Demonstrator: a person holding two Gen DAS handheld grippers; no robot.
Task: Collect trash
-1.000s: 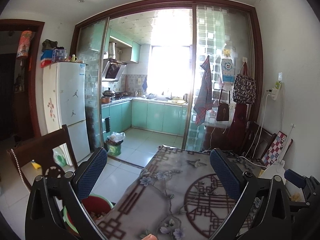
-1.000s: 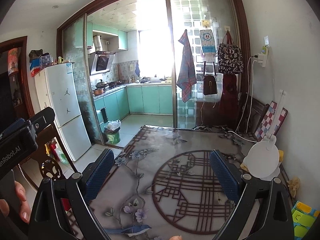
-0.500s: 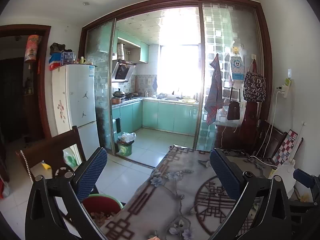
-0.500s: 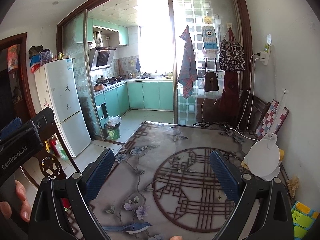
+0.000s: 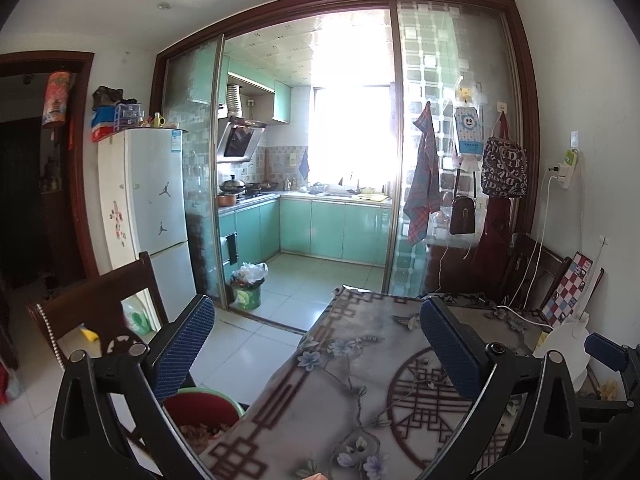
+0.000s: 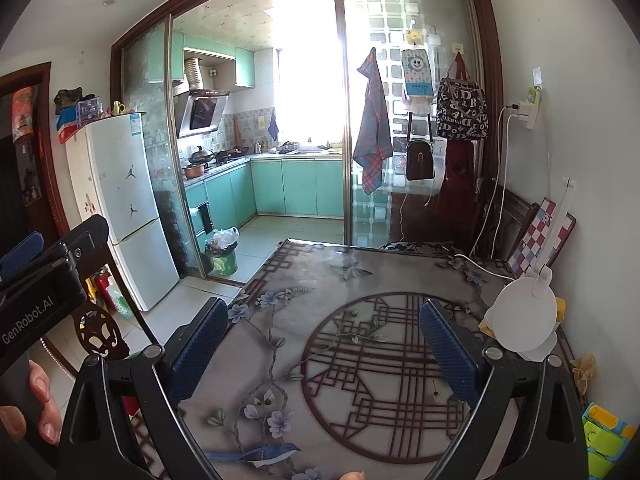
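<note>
Both views have lifted over the last sec: more ceiling and kitchen, less table [image 6: 360, 280], so I judge I'm still scanning for trash, no pick started. Candidates, big to small: red-lined bin [image 5: 200, 412] on floor by table's left edge w/ scraps inside, bagged bin [image 6: 222, 258] at kitchen door, crumpled yellowish scrap [image 6: 583, 368] on table's far right by wall. L gripper [image 5: 316, 356] and R gripper [image 6: 324, 356] both spread wide, holding and touching nothing.

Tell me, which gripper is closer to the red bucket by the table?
Left. The left gripper hangs over the table's left edge, right above the red bucket; the right gripper hovers over the table's middle, farther away.
</note>
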